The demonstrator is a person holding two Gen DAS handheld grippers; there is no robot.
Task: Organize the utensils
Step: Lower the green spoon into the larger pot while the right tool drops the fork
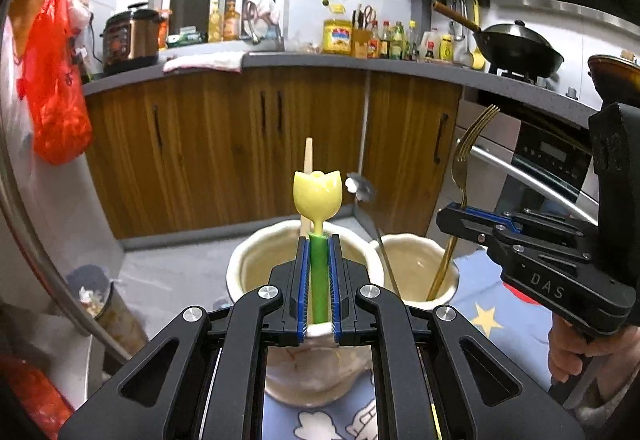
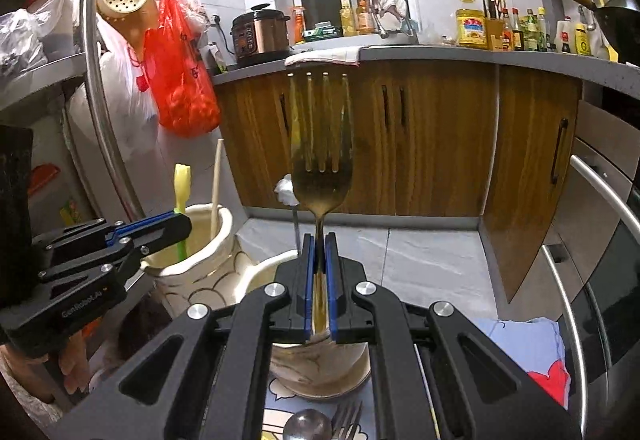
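Lying only in the right wrist view, at its near edge, are a silver spoon (image 2: 308,426) and a silver fork (image 2: 347,416) on the patterned cloth (image 2: 532,344), while the left wrist view alone is showing a wok (image 1: 518,45) on the far grey counter (image 1: 400,65) above wooden cabinets (image 1: 224,143). The left gripper (image 1: 319,280) is clamping the tulip spoon (image 1: 318,195) upright over the left cream mug (image 1: 256,256); the right gripper (image 2: 320,280) is pinching the gold fork (image 2: 322,183) upright in the right cream mug (image 2: 320,368).
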